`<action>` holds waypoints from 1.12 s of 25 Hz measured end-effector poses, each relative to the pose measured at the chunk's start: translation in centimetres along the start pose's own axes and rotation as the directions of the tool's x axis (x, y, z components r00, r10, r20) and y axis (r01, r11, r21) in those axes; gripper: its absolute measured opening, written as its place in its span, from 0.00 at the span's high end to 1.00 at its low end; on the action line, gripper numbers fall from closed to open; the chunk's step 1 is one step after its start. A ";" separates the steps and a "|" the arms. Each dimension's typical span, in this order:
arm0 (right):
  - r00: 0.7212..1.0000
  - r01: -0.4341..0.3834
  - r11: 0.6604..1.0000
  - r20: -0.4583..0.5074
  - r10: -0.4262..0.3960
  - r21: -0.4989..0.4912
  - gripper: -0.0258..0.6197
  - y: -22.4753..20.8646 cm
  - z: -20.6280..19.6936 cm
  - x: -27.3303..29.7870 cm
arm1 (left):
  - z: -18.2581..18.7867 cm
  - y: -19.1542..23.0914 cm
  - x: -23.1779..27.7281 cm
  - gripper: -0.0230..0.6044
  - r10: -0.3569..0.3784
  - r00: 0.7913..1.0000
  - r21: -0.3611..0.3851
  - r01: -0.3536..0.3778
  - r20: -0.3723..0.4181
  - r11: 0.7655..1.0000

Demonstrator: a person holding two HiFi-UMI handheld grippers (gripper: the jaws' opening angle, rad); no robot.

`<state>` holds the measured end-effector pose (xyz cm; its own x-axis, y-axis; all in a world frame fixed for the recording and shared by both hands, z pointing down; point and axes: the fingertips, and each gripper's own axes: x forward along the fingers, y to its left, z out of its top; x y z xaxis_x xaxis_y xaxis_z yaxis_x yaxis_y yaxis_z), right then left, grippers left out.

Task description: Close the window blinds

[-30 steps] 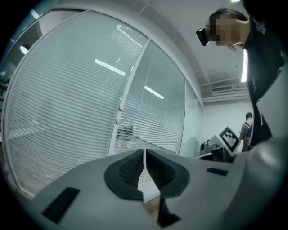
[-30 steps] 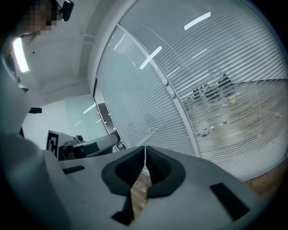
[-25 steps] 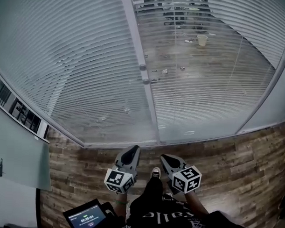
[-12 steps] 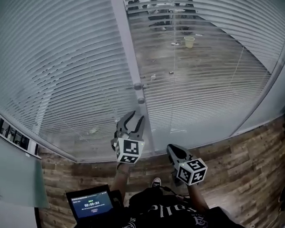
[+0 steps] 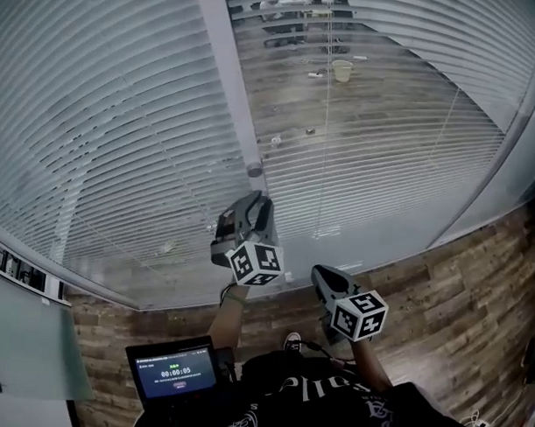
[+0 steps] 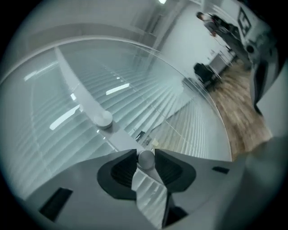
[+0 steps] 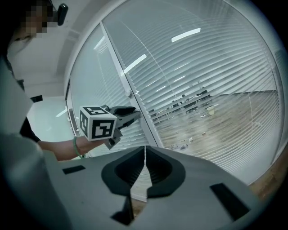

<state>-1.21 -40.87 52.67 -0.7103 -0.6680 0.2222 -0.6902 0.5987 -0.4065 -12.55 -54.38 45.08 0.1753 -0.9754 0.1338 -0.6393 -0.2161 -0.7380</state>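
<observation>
White slatted blinds (image 5: 113, 133) hang behind two glass panes split by a pale mullion (image 5: 224, 84). The right pane's slats (image 5: 401, 143) are tilted open, and the room beyond shows through them. A round knob (image 5: 255, 169) sits on the mullion. My left gripper (image 5: 256, 199) is raised against the mullion just below it. Its jaws have just been opening and stand open. A second round knob (image 6: 146, 159) shows in the gap at the tips of the left gripper (image 6: 146, 155); contact is unclear. Lower and to the right, my right gripper (image 5: 322, 273) is shut and empty, short of the glass.
A thin cord (image 5: 326, 123) hangs down the right pane. A laptop (image 5: 174, 370) with a lit screen sits low at the left by the person's legs. Wood-plank floor (image 5: 458, 285) runs along the window base. A pale bucket (image 5: 343, 71) stands beyond the glass.
The left gripper has risen from beside the right one up to the mullion, rolled over, and opened its jaws. The right gripper has shifted slightly. The window now looks closer.
</observation>
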 end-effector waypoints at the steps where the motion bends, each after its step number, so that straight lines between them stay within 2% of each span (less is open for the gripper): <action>1: 1.000 0.003 1.000 0.000 -0.003 0.003 0.92 -0.2 0.0 0.1 | 0.0 0.4 -0.2 0.76 0.013 1.000 -0.168 -0.009 0.024 0.986; 2: 1.000 0.007 1.000 -0.001 -0.007 0.007 0.92 -0.3 0.0 0.1 | -0.1 0.9 -0.3 0.77 0.030 0.998 -0.384 -0.010 0.047 0.923; 3: 1.000 0.011 1.000 -0.003 -0.011 0.011 0.92 -0.3 0.1 0.3 | -0.3 1.5 -0.5 0.77 0.053 0.996 -0.612 -0.002 0.065 0.791; 4: 1.000 0.014 1.000 -0.004 -0.014 0.015 0.92 -0.4 0.0 0.4 | -0.6 2.0 -0.7 0.78 0.081 0.994 -0.814 0.017 0.078 0.581; 5: 1.000 0.018 1.000 -0.005 -0.018 0.021 0.92 -0.5 0.0 0.5 | -1.1 2.3 -0.8 0.78 0.111 0.990 -0.953 0.052 0.089 0.300; 6: 1.000 0.021 0.999 -0.006 -0.021 0.029 0.92 -0.7 -0.1 0.5 | -1.7 2.4 -0.8 0.78 0.141 0.985 -0.995 0.100 0.097 -0.013; 7: 1.000 0.024 0.999 -0.006 -0.023 0.038 0.92 -0.9 -0.1 0.5 | -2.0 2.2 -0.6 0.78 0.166 0.981 -0.951 0.146 0.104 -0.272; 8: 1.000 0.026 0.999 -0.006 -0.025 0.044 0.92 -1.2 -0.1 0.5 | -2.1 2.1 -0.3 0.78 0.177 0.978 -0.900 0.172 0.108 -0.401; 9: 1.000 0.028 0.998 -0.007 -0.028 0.048 0.92 -1.5 -0.1 0.4 | -2.1 2.1 -0.2 0.78 0.171 0.979 -0.910 0.172 0.114 -0.377; 10: 0.999 0.032 0.998 -0.008 -0.032 0.048 0.92 -1.7 -0.1 0.4 | -1.9 2.2 -0.2 0.78 0.148 0.982 -0.967 0.145 0.116 -0.208; 11: 0.999 0.036 0.998 -0.011 -0.036 0.046 0.92 -1.9 -0.2 0.4 | -1.7 2.3 -0.3 0.78 0.117 0.988 -0.993 0.097 0.105 0.073; 12: 0.999 0.039 0.998 -0.014 -0.039 0.046 0.92 -2.1 -0.3 0.4 | -1.3 2.2 -0.6 0.77 0.091 0.993 -0.919 0.039 0.081 0.393; 13: 0.999 0.041 0.998 -0.015 -0.041 0.047 0.92 -2.2 -0.3 0.3 | -0.9 1.9 -0.8 0.75 0.077 0.996 -0.742 -0.015 0.049 0.671; 14: 0.999 0.042 0.998 -0.016 -0.042 0.049 0.92 -2.4 -0.3 0.2 | -0.5 1.4 -0.8 0.75 0.071 0.997 -0.513 -0.052 0.018 0.857; 15: 0.999 0.043 0.998 -0.016 -0.042 0.051 0.92 -2.5 -0.3 0.1 | -0.1 0.9 -0.5 0.74 0.065 0.998 -0.294 -0.066 -0.011 0.954; 16: 0.999 0.043 0.998 -0.016 -0.042 0.052 0.92 -2.7 -0.2 0.0 | 0.1 0.3 -0.2 0.73 0.057 0.998 -0.123 -0.062 -0.039 0.991; 17: 0.999 0.043 0.998 -0.017 -0.043 0.054 0.92 -2.8 -0.2 -0.1 | 0.0 0.0 0.3 0.73 0.052 0.997 -0.009 -0.053 -0.060 0.999; 18: 0.999 0.044 0.998 -0.018 -0.043 0.055 0.92 -2.8 -0.2 -0.2 | -0.1 -0.1 0.5 0.73 0.052 0.996 0.050 -0.048 -0.068 0.998; 19: 0.999 0.043 0.997 -0.018 -0.042 0.057 0.92 -2.7 -0.3 -0.2 | -0.3 0.0 0.6 0.75 0.054 0.997 0.056 -0.051 -0.060 0.997; 20: 0.999 0.042 0.997 -0.018 -0.041 0.060 0.92 -2.5 -0.3 -0.2 | -0.5 0.2 0.6 0.75 0.057 0.998 0.005 -0.057 -0.039 0.998; 21: 0.999 0.041 0.997 -0.017 -0.040 0.063 0.92 -2.4 -0.4 -0.2 | -0.6 0.5 0.4 0.75 0.062 0.998 -0.103 -0.064 -0.013 0.993; 22: 0.999 0.042 0.997 -0.017 -0.041 0.067 0.92 -2.4 -0.5 -0.2 | -0.7 0.9 0.2 0.76 0.074 0.997 -0.255 -0.069 0.010 0.964; 23: 0.999 0.044 0.996 -0.017 -0.043 0.071 0.92 -2.4 -0.6 -0.3 | -0.8 1.3 0.0 0.76 0.091 0.995 -0.439 -0.069 0.028 0.896; 24: 0.999 0.046 0.996 -0.017 -0.045 0.077 0.92 -2.4 -0.7 -0.4 | -1.0 1.8 -0.2 0.77 0.111 0.993 -0.634 -0.061 0.040 0.771; 25: 0.999 0.048 0.995 -0.017 -0.047 0.084 0.92 -2.3 -0.8 -0.5 | -1.3 2.2 -0.5 0.77 0.134 0.990 -0.812 -0.038 0.050 0.582; 26: 0.999 0.049 0.995 -0.016 -0.047 0.090 0.92 -2.3 -0.8 -0.6 | -1.7 2.5 -0.7 0.77 0.156 0.986 -0.938 -0.001 0.056 0.346; 27: 0.999 0.049 0.994 -0.013 -0.048 0.094 0.92 -2.2 -0.8 -0.7 | -2.0 2.6 -0.8 0.77 0.175 0.982 -0.993 0.045 0.063 0.108; 28: 0.999 0.050 0.994 -0.011 -0.049 0.098 0.92 -2.3 -0.8 -0.9 | -2.2 2.6 -0.8 0.77 0.185 0.980 -0.994 0.085 0.072 -0.064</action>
<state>0.90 -41.31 54.13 -0.6772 -0.6916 0.2511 -0.7077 0.5188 -0.4795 -16.00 -54.30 44.58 0.1074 -0.9928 -0.0531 -0.6884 -0.1128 0.7165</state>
